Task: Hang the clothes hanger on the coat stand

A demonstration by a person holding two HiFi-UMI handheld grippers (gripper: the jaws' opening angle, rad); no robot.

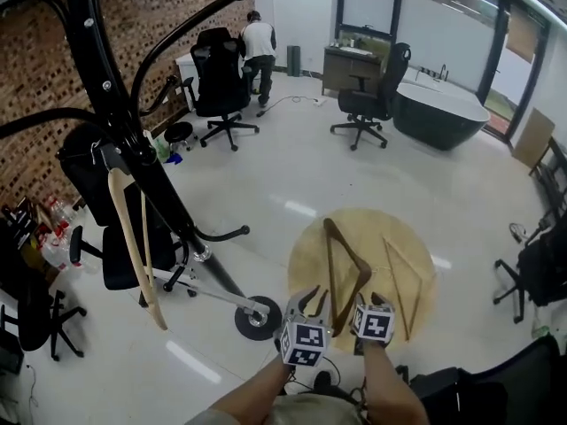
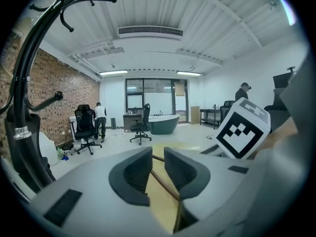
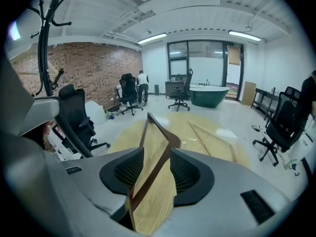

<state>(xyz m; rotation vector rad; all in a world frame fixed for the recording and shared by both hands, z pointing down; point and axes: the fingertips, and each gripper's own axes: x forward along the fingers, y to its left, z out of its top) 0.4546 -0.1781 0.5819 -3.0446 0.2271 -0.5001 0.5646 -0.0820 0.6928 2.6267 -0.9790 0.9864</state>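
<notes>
Right gripper view: right claw (image 3: 157,157) opening, hanger (image 3: 170,138) btwn its jaws – left claw (image 2: 158,157) clamps it; prob handover step, next lift to coat stand (image 1: 111,78), up-left of claws

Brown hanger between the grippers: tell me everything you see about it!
The dark brown hanger looks wooden: two arms meeting at a bend, joined by a thin bar; no hook shows. It stands tilted on end over the round pale table. The left gripper seems to pinch the thin bar; one arm sits between the right gripper's opening jaws.
</notes>
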